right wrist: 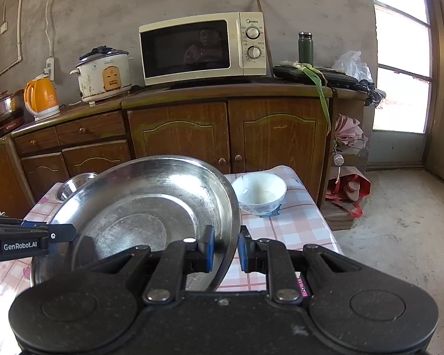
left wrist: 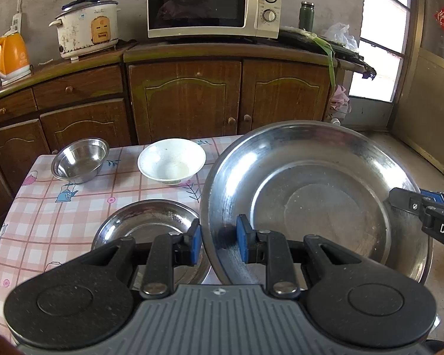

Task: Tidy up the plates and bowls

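Both grippers carry one load here: the left gripper [left wrist: 219,244] pinches the near-left rim of the large steel plate [left wrist: 319,204], and the right gripper [right wrist: 225,250] clamps the opposite rim, each with one blue pad inside the dish and one outside. The plate hangs tilted above the checked tablecloth [left wrist: 74,213], clear of it as far as either view shows.

Below and to the left sits a smaller steel plate [left wrist: 146,222], the likely nesting target, though that's my read. Doing this well means both hands travelling together and level, so neither rim twists out of its pads, then lowering squarely so the big plate doesn't clang or skid.

Watch the neighbours: the white ceramic bowl [left wrist: 171,161] stands just beyond the held rim, and a small steel bowl [left wrist: 80,159] sits near the far-left corner. The table's right edge is close under the plate, with open floor beyond; the free room lies left, over the cloth.
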Demonstrator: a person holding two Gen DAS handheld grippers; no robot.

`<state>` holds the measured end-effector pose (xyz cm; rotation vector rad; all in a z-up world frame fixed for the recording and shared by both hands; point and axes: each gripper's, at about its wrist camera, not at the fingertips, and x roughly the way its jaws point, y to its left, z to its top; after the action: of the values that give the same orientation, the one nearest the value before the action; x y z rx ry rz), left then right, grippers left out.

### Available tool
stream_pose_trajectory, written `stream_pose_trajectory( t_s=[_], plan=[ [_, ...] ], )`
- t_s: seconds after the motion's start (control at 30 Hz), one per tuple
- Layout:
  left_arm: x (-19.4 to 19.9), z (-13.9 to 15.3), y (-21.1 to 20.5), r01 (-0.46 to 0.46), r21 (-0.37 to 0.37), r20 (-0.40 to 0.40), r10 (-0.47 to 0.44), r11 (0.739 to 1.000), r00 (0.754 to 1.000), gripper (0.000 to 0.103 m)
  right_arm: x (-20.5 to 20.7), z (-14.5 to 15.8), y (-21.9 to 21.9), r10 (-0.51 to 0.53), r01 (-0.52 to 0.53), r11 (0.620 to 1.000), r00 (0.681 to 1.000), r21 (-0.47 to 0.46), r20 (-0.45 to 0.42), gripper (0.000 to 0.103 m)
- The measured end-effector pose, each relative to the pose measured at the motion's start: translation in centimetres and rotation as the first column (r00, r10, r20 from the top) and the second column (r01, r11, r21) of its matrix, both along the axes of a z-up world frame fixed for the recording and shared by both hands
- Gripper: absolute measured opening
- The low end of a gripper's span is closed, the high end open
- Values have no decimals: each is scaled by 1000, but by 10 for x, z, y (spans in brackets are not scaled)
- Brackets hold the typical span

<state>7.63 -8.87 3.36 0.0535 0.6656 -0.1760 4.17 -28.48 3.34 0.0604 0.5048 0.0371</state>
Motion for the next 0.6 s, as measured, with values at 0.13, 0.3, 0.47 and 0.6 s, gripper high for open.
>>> stream_pose_trajectory(
  t_s=[0.13,0.3,0.47,0.6],
  plan=[
    [-4,1,3,-6,2,5,6,1000,1000,25,-2,1,5,8,-8,1000,1000,-4,2,22],
    [-8,2,8,-14,1,11,14,1000,1000,25,-4,1,10,19,-19,1000,1000,-7,2,22],
    [-9,1,13,-22,1,9,22,1000,1000,25,-4,0,15,29,-29,1000,1000,-10,0,22],
    [-10,1,16,-28,3,9,28,1000,1000,25,-3,-2,18,35,-35,999,999,-12,-3,22]
  ],
)
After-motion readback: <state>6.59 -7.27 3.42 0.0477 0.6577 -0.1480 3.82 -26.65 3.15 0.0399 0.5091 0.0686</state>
